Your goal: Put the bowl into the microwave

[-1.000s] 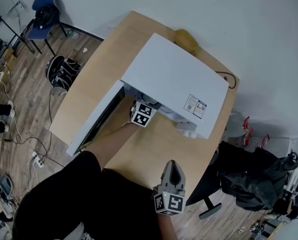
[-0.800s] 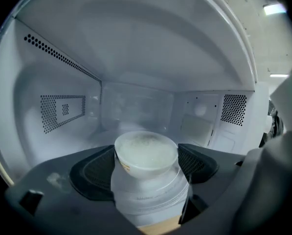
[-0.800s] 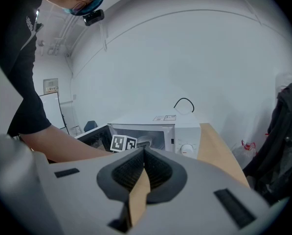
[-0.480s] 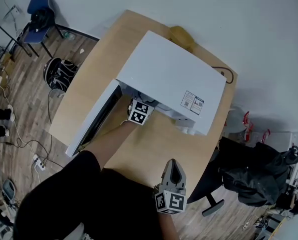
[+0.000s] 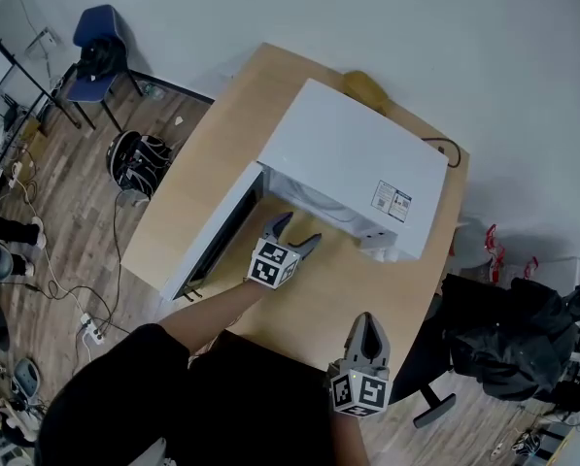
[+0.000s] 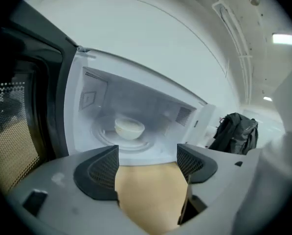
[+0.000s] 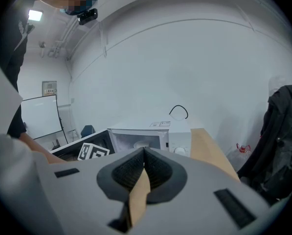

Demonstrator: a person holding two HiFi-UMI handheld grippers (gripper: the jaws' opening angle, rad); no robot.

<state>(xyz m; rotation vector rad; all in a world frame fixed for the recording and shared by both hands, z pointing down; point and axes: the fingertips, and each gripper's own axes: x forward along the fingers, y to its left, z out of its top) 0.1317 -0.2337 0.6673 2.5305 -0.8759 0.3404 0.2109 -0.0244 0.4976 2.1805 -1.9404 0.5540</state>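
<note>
The left gripper [image 6: 148,165] has its jaws wide apart and empty, over bare table [image 5: 338,289] just outside the microwave [image 5: 353,158]. The bowl [image 6: 129,128] sits on the turntable inside. The right gripper [image 7: 143,168] is pressed closed on nothing, near the body. The placing looks done. The open door [image 5: 217,236] probably needs a push on its outer edge, with the jaws kept clear of the cavity.
</note>
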